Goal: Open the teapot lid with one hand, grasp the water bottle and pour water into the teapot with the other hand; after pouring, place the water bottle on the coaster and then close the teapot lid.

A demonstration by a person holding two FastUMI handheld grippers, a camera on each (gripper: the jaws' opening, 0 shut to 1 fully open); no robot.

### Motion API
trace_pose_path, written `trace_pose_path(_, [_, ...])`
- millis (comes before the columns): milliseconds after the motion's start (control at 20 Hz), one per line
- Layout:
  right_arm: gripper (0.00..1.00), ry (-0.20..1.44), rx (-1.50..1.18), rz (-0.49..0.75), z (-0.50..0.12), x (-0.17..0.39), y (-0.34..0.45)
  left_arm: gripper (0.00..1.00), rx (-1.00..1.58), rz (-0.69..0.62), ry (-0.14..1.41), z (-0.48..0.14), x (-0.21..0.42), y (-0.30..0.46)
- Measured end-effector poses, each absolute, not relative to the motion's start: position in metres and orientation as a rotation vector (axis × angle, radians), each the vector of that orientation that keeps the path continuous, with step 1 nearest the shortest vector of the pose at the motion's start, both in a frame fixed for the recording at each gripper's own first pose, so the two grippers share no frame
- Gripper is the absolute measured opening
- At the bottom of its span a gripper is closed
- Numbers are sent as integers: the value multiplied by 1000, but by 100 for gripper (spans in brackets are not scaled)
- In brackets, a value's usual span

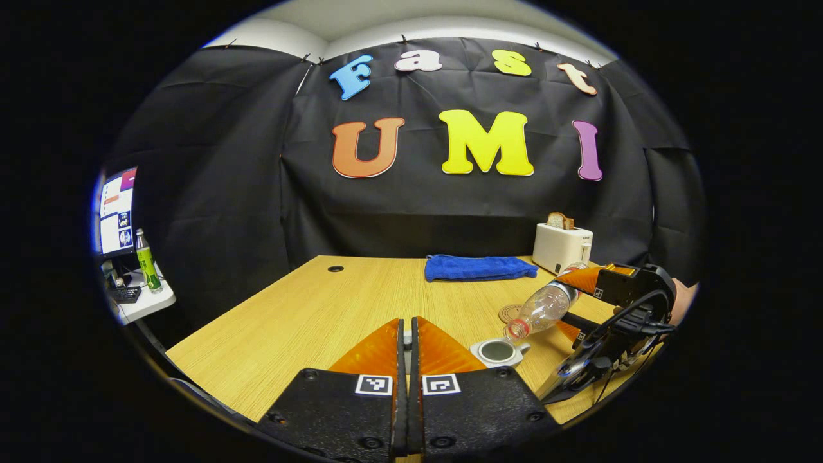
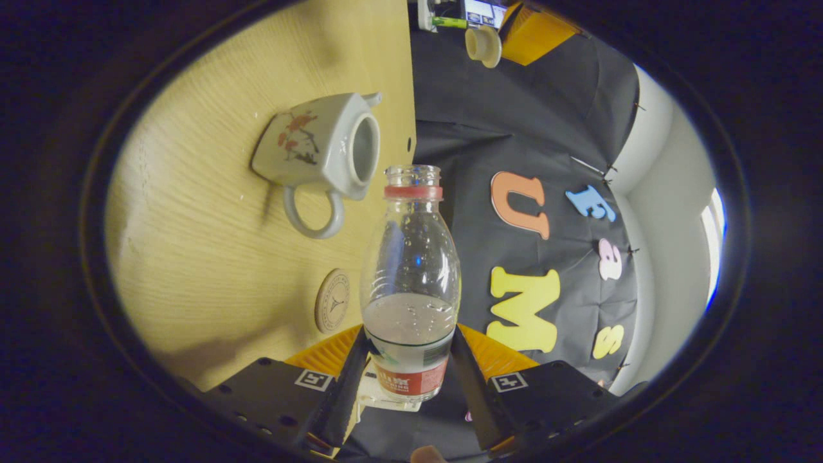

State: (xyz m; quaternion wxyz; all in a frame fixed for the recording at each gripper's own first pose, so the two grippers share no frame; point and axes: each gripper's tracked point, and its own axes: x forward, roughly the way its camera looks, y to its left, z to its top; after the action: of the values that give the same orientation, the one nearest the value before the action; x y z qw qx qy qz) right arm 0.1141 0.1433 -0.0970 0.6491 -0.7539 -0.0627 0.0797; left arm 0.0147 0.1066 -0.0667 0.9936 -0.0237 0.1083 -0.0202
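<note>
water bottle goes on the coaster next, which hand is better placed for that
Right. The right gripper already clamps the water bottle, tipped over the open teapot, and the coaster lies just beside it. The left gripper is holding the lid.

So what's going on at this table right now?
A person is working with a hand-held tool in each hand. The right tool clamps a water bottle and tips it, neck toward the open teapot on the wooden table. The left tool holds the teapot lid off to the side. A round coaster waits beside the teapot for the bottle. A blue towel and a toaster sit farther back.
</note>
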Motion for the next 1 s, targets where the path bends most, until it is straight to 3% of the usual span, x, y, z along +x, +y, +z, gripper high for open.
trace_pose_path(600, [75, -193, -1861, 162, -86, 116, 150, 3, -42, -49, 211, -63, 12, 105])
trace_pose_path(1000, [72, -314, -1968, 104, -65, 119, 160, 3, -54, -46, 207, -60, 11, 107])
